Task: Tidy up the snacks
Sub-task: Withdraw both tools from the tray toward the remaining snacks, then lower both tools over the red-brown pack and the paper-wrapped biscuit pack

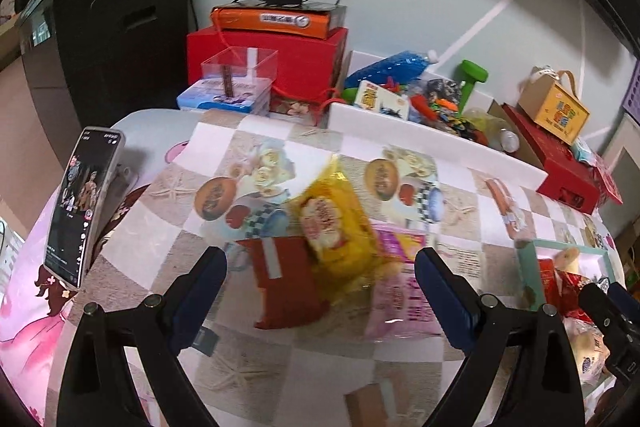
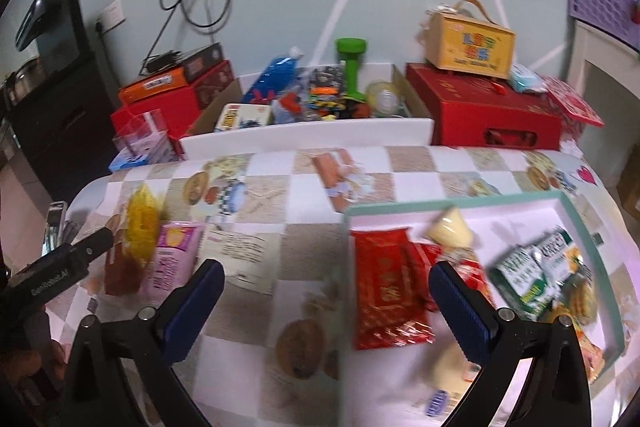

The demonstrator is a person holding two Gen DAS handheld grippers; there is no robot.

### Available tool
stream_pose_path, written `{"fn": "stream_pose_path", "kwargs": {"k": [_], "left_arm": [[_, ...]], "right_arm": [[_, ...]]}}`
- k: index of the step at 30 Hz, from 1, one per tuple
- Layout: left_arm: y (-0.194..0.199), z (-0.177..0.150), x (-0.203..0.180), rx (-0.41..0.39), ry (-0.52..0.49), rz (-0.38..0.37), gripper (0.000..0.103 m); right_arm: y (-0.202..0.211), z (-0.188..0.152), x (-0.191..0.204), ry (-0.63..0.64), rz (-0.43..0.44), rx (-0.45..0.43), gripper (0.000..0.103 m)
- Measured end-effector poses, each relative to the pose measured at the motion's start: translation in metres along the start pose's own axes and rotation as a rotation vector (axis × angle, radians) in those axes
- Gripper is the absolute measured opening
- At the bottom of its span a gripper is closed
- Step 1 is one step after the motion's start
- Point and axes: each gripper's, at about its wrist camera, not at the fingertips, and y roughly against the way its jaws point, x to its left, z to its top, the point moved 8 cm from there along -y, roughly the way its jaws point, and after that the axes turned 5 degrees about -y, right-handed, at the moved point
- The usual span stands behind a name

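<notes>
Left hand-held gripper (image 1: 320,291): released, blue-padded jaws spread wide and empty, hanging over a cluster of loose snacks on the worktop.
Right hand-held gripper (image 2: 326,307): also released and empty, one finger over the bare cloth, the other over the tray's near-left corner.
Under the left jaws: a crinkly yellow plastic snack bag (image 1: 340,227) lies partly across a flat dark-red packet (image 1: 280,279) and touches a pale pink pouch (image 1: 400,291).
Tray: a shallow teal-rimmed tray with a pale lining (image 2: 582,227) already holds a glossy red foil packet (image 2: 384,299), a green-and-white packet (image 2: 532,275) and several smaller wrapped pieces.
Stray item: a wrapped sausage stick (image 2: 334,175) lies alone on the checked, food-printed tablecloth (image 2: 280,251), well apart from both groups.
Look of the snacks: soft, slippery film wrappers, blurred here, overlapping rather than separate.
Risk: closing on the yellow bag may drag or lift the packets it overlaps; the slick film could slip from the pads.
Risk, nearby: an upright smartphone on a stand (image 1: 80,203) sits near the left finger and could be knocked over.
</notes>
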Motion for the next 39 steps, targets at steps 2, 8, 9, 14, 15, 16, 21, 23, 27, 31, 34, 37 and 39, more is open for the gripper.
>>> {"fn": "stream_pose_path", "kwargs": {"k": [2,8,9,14,15,16,21,23,27,31,34,37,39], "left_arm": [[-0.004,-0.001,0.007,0.008,0.024,-0.003,0.095],[-0.019,-0.006,0.027,0.034,0.051,0.008,0.095],[-0.022,-0.008,0.03,0.038,0.052,0.015,0.095],[-0.038,-0.015,0.041,0.072,0.083,0.018,0.095],[-0.04,-0.017,0.041,0.076,0.084,0.019,0.095],[-0.043,-0.018,0.041,0.081,0.081,0.022,0.095],[-0.053,-0.023,0.039,0.101,0.073,0.022,0.095],[-0.054,-0.023,0.038,0.106,0.068,0.023,0.095],[-0.059,-0.026,0.035,0.121,0.06,0.031,0.095],[-0.063,-0.028,0.038,0.132,0.069,0.047,0.095],[-0.065,-0.03,0.042,0.139,0.089,0.061,0.095],[-0.066,-0.031,0.042,0.139,0.085,0.077,0.095],[-0.067,-0.031,0.041,0.142,0.075,0.089,0.095]], "right_arm": [[-0.005,0.001,0.013,0.015,0.018,0.0,0.103],[-0.026,-0.003,0.047,0.057,0.071,0.02,0.103],[-0.031,-0.005,0.052,0.065,0.077,0.027,0.103],[-0.052,-0.013,0.068,0.09,0.085,0.058,0.103],[-0.056,-0.015,0.069,0.093,0.083,0.065,0.103],[-0.061,-0.017,0.07,0.095,0.079,0.073,0.103],[-0.08,-0.021,0.073,0.1,0.065,0.098,0.103],[-0.085,-0.021,0.073,0.107,0.053,0.099,0.103],[-0.094,-0.02,0.074,0.113,0.047,0.1,0.103],[-0.103,-0.02,0.074,0.116,0.042,0.108,0.103],[-0.109,-0.022,0.073,0.117,0.036,0.119,0.103],[-0.115,-0.026,0.074,0.125,0.036,0.134,0.103],[-0.118,-0.029,0.076,0.132,0.035,0.145,0.103]]}}
